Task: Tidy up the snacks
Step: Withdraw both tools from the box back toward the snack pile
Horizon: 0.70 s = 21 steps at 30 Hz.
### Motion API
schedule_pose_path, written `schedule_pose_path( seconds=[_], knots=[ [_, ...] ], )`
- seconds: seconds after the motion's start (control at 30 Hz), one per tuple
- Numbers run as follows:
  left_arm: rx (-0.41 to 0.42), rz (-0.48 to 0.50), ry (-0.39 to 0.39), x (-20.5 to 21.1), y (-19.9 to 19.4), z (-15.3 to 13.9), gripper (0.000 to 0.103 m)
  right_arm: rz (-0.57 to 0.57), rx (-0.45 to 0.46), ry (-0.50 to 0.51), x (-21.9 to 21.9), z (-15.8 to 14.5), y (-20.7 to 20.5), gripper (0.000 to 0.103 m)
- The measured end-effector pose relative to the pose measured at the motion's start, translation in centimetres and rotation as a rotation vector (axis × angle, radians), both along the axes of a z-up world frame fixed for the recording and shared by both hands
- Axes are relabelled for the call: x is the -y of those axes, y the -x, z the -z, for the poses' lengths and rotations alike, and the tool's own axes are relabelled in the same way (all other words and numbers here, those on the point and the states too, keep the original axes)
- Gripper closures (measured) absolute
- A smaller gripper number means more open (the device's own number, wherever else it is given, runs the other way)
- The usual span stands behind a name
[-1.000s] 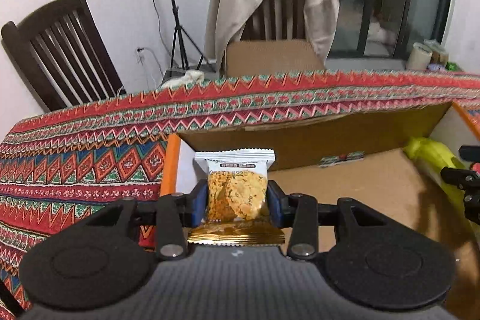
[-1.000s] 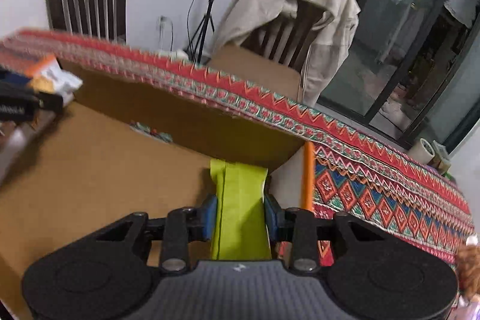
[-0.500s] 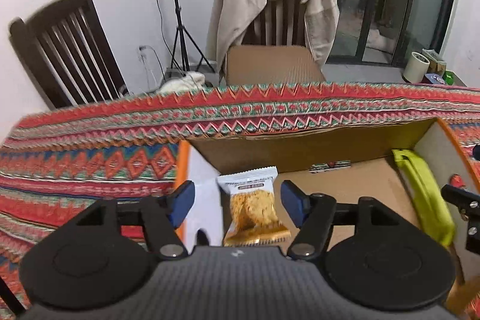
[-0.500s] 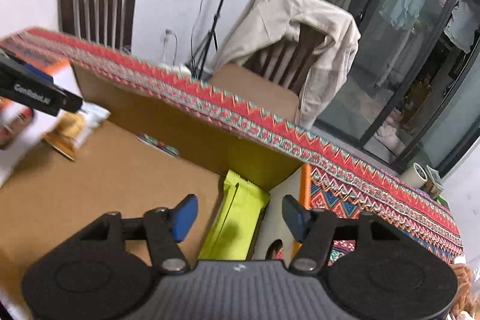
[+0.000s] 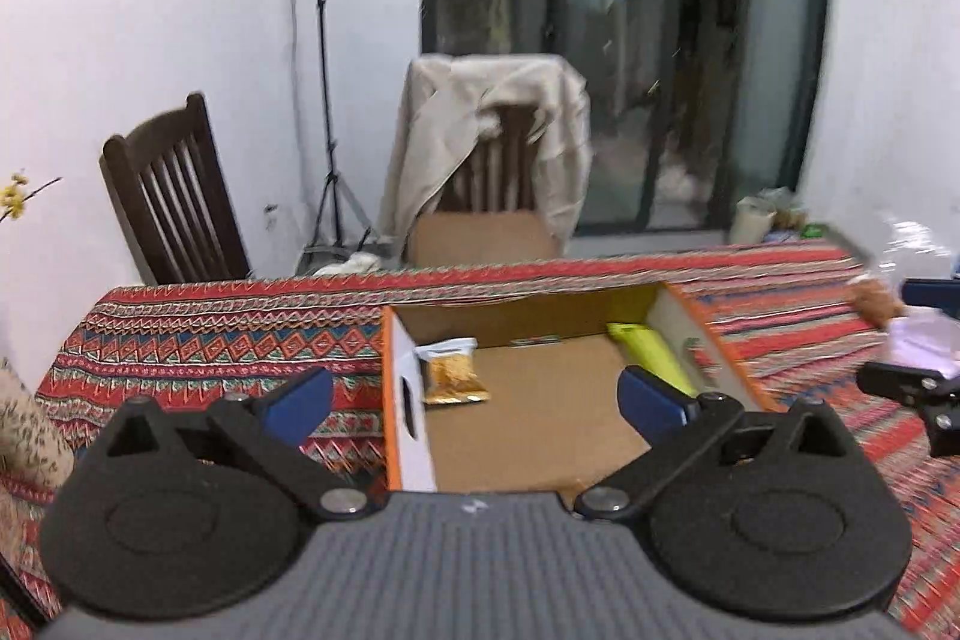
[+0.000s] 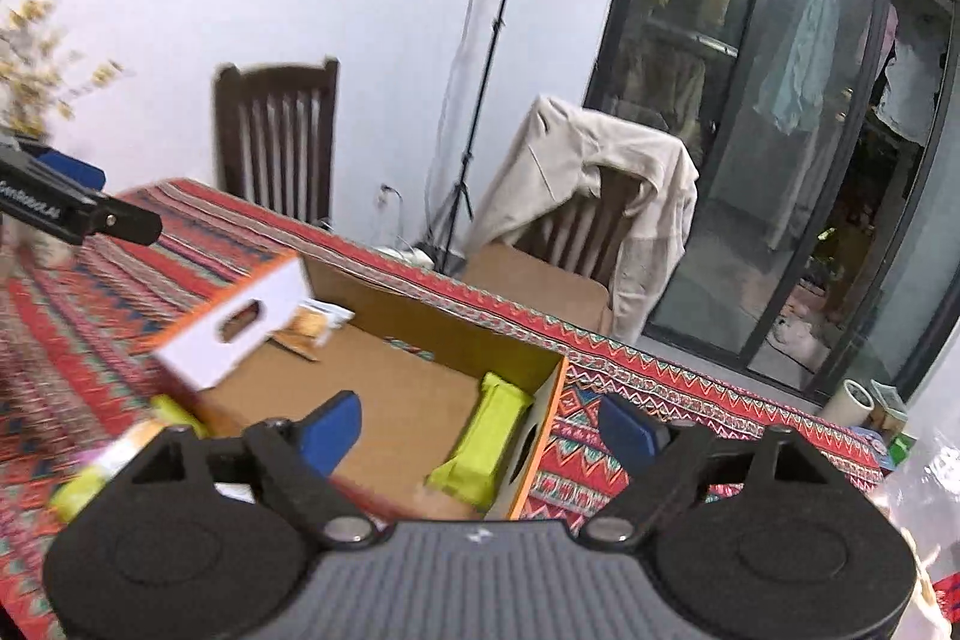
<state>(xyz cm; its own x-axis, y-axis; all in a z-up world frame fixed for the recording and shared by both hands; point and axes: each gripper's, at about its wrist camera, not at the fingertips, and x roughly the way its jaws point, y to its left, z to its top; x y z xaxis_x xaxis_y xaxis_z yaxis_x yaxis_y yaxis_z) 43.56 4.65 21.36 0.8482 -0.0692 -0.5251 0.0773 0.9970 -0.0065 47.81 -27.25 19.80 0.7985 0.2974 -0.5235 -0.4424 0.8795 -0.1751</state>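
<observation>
Nearest, the left hand-held gripper (image 5: 474, 397) and the right hand-held gripper (image 6: 477, 430) both hang wide apart and empty, their jaws having just been opening, apparently to let the snacks go. Beyond them on the worktop (image 5: 228, 340) sits the cardboard box (image 5: 540, 418): the biscuit packet (image 5: 453, 373) lies at its 10 o'clock corner, the green packet (image 5: 651, 355) against its 2 o'clock wall, likely sorted to opposite sides.

Left claw (image 5: 477, 397) and right claw (image 6: 480, 427) just opened wide, both empty
</observation>
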Motion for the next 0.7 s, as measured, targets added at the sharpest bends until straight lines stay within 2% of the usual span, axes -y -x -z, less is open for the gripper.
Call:
schedule_pose_path(
  seconds=[0.23, 0.33, 0.4, 0.53, 0.6, 0.7],
  knots=[
    [0.083, 0.061, 0.045, 0.6, 11.8, 1.2, 0.0, -0.055, 0.108, -0.058, 3.6, -0.9, 11.0, 0.009],
    [0.106, 0.036, 0.055, 0.2, 16.1, 2.8, 0.0, -0.077, 0.138, -0.107, 5.1, -0.2, 15.0, 0.008],
    [0.144, 0.033, 0.045, 0.2, 19.1, 4.0, 0.0, -0.082, 0.151, -0.143, 6.0, 0.6, 17.5, 0.008],
    [0.198, 0.013, 0.018, 0.4, 23.7, 7.0, 0.0, -0.084, 0.173, -0.192, 7.3, 2.8, 22.0, 0.0],
    [0.196, -0.001, 0.029, 0.7, 25.1, 8.8, 0.0, -0.077, 0.175, -0.216, 7.8, 4.4, 24.0, 0.0],
    [0.148, -0.025, 0.062, 0.7, 26.2, 11.9, 0.0, -0.047, 0.149, -0.249, 8.1, 7.7, 26.0, 0.0]
  ],
)
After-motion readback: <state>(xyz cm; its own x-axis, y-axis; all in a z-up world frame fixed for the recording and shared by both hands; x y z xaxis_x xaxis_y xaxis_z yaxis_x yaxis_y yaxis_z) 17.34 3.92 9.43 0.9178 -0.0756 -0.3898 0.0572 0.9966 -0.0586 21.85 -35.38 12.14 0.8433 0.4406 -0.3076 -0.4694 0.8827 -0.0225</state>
